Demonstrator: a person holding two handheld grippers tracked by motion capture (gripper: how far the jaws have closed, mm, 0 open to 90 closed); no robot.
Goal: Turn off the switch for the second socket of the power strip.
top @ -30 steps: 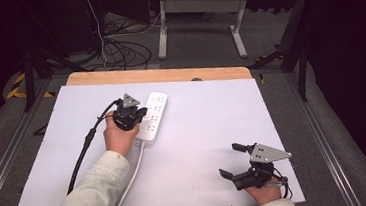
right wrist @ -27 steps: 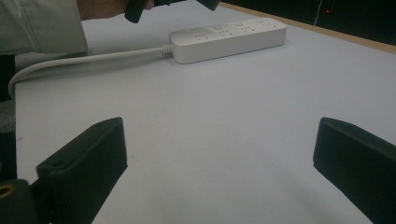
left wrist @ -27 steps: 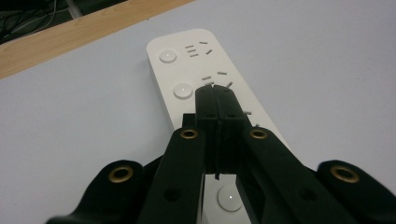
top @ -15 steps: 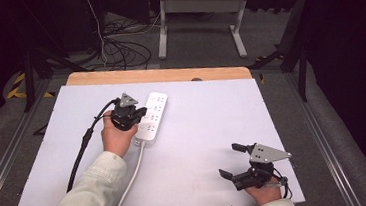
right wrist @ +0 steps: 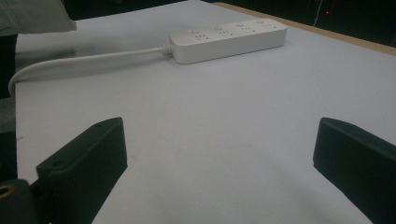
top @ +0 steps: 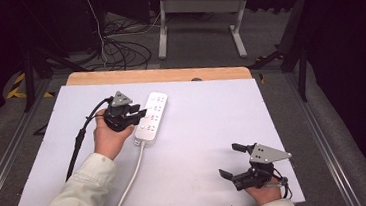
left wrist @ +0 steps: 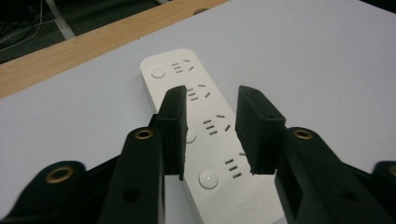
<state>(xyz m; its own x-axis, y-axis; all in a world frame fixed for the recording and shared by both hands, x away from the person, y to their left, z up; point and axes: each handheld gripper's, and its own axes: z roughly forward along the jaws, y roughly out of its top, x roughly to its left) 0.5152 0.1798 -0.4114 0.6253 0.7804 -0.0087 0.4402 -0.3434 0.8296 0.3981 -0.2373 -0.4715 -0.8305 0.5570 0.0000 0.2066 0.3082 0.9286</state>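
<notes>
A white power strip (top: 153,113) lies flat on the white table top (top: 203,126), left of centre, and its white cord (top: 130,180) runs toward the near edge. My left gripper (top: 139,114) hovers just over the strip's near half. Its jaws have just been opening and stand partly apart with nothing between them. In the left gripper view the strip (left wrist: 173,74) and its sockets and round buttons lie below the left gripper (left wrist: 210,100). My right gripper (top: 229,160) rests open near the front right of the table, empty. From the right gripper (right wrist: 219,144) the strip (right wrist: 229,37) lies far off.
A wooden strip (top: 158,75) borders the table's far edge. Beyond it, on the grey floor, stand a desk frame (top: 198,16) and loose black cables (top: 116,48). A black cable (top: 79,139) trails from the left gripper across the table's left side.
The left gripper has lifted slightly off the power strip and its jaws have gone from shut to partly apart. The right gripper has stayed where it was.
</notes>
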